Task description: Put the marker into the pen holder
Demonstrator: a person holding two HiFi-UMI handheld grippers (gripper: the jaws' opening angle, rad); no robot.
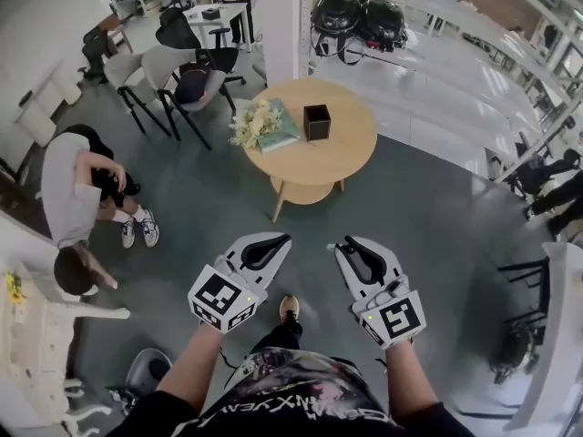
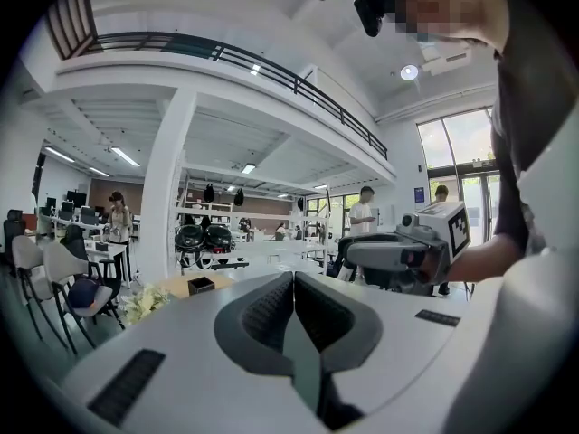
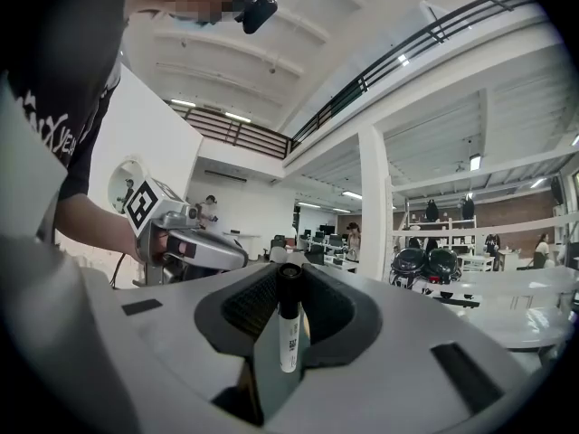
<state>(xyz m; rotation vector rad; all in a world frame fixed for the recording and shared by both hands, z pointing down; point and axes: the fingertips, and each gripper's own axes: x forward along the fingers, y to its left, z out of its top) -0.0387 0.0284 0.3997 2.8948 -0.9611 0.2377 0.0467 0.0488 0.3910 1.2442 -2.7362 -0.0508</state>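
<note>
A black square pen holder (image 1: 316, 121) stands on the round wooden table (image 1: 342, 153), a few steps ahead of me; the left gripper view shows the holder (image 2: 201, 285) small and far off. My right gripper (image 1: 337, 247) is shut on a white marker with a black cap (image 3: 289, 319), which points forward between the jaws. My left gripper (image 1: 282, 239) is held beside it at waist height, shut with nothing between its jaws. Both grippers hang over the grey floor, well short of the table.
White flowers (image 1: 252, 122) and a green book (image 1: 281, 127) share the table with the holder. A person crouches at the left (image 1: 77, 194). Chairs (image 1: 178, 71) stand behind the table, beside a white pillar (image 1: 282, 25). Helmets (image 1: 358, 18) sit on a shelf. White furniture (image 1: 557, 335) lines the right.
</note>
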